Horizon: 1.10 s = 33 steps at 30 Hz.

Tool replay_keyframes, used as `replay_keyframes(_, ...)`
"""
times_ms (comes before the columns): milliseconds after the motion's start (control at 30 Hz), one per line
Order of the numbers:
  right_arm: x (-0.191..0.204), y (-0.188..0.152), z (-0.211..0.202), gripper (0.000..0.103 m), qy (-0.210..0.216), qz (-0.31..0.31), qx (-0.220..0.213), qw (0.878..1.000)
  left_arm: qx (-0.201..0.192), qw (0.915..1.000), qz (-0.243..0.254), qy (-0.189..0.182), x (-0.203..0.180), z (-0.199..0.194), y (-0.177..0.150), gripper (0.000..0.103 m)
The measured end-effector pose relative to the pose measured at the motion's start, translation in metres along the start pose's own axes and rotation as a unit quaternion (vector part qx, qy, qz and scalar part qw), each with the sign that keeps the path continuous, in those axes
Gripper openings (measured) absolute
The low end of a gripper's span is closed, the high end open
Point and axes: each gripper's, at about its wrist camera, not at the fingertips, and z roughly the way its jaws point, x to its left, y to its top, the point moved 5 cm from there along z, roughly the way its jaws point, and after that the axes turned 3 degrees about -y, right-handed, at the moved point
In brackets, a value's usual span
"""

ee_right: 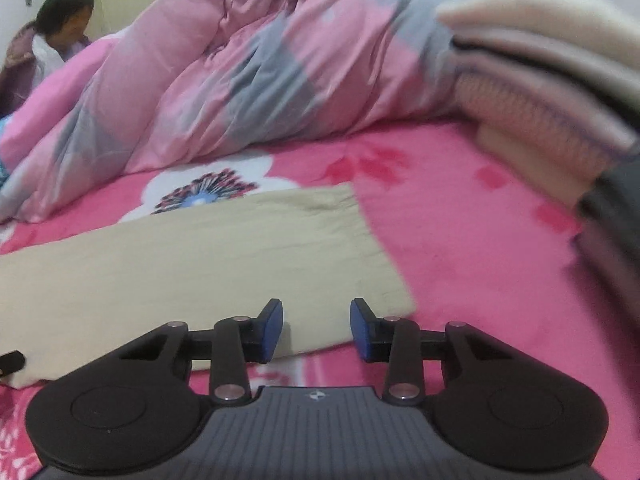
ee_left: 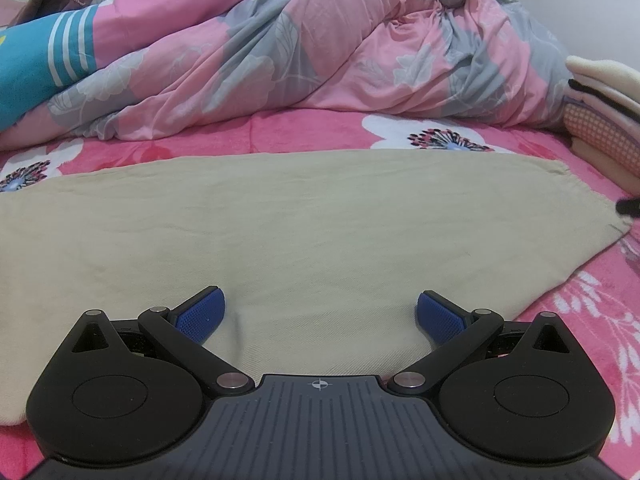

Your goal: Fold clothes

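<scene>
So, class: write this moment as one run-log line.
task: fold clothes | beige cloth: flat on bed | left gripper: open over cloth | right gripper: open at cloth's corner | folded stack: right

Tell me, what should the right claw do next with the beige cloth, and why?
Probably ease down and close on the cloth's near corner. The right claw hangs over that corner, jaws partly apart with nothing pinched. The left claw sits wide open over the flat cloth, so no fold has started yet.
</scene>
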Motion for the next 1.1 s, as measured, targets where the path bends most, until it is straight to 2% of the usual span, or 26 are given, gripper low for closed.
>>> replay_keyframes(100, 0.029, 0.006, -0.005, 0.04, 0.035, -0.012, -0.017, 0.999, 0.0, 1.0, 0.0, 0.0, 0.0, 0.0, 0.0, 0.103)
replay_keyframes(233, 0.085, 0.003, 0.002, 0.04, 0.078, -0.063, -0.022, 0.995, 0.0, 1.0, -0.001, 0.0, 0.0, 0.0, 0.0, 0.103)
replay_keyframes(400, 0.133, -0.023, 0.026, 0.042, 0.088, -0.117, -0.004, 0.989, 0.0, 1.0, -0.001, 0.0, -0.001, 0.0, 0.0, 0.103)
replay_keyframes(533, 0.137, -0.031, 0.026, 0.042, 0.085, -0.123, -0.02, 0.989, 0.0, 1.0, 0.0, 0.001, -0.001, -0.001, 0.0, 0.103)
replay_keyframes(1100, 0.141, -0.034, 0.026, 0.046, 0.07, -0.138, -0.029, 0.988, 0.0, 1.0, 0.003, 0.003, -0.002, 0.0, -0.001, 0.103)
